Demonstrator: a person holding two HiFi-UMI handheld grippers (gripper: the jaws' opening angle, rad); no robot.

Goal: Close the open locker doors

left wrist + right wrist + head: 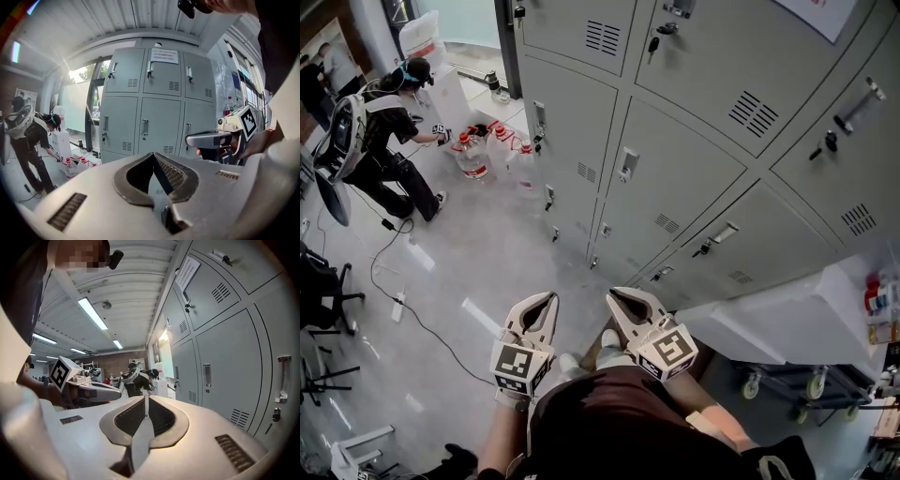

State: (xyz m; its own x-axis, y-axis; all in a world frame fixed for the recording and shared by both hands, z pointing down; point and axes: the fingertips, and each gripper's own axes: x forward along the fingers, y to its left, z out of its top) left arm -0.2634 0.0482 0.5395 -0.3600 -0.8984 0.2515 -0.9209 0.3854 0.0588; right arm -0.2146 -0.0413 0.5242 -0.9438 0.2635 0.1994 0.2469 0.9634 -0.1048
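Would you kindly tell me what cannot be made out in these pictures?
- Print on the notice on the lockers: left gripper view, too small.
- Lowest part of the lockers: left gripper view, hidden behind the left gripper.
- Lockers' lower right end: head view, hidden by a white cover and cut off by the edge.
- What the crouching person handles: head view, too small.

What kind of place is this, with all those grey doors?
Probably a workshop or lab hall: a bank of grey metal lockers, long strip lights on a bare industrial ceiling, and another person bending over water bottles on the floor.
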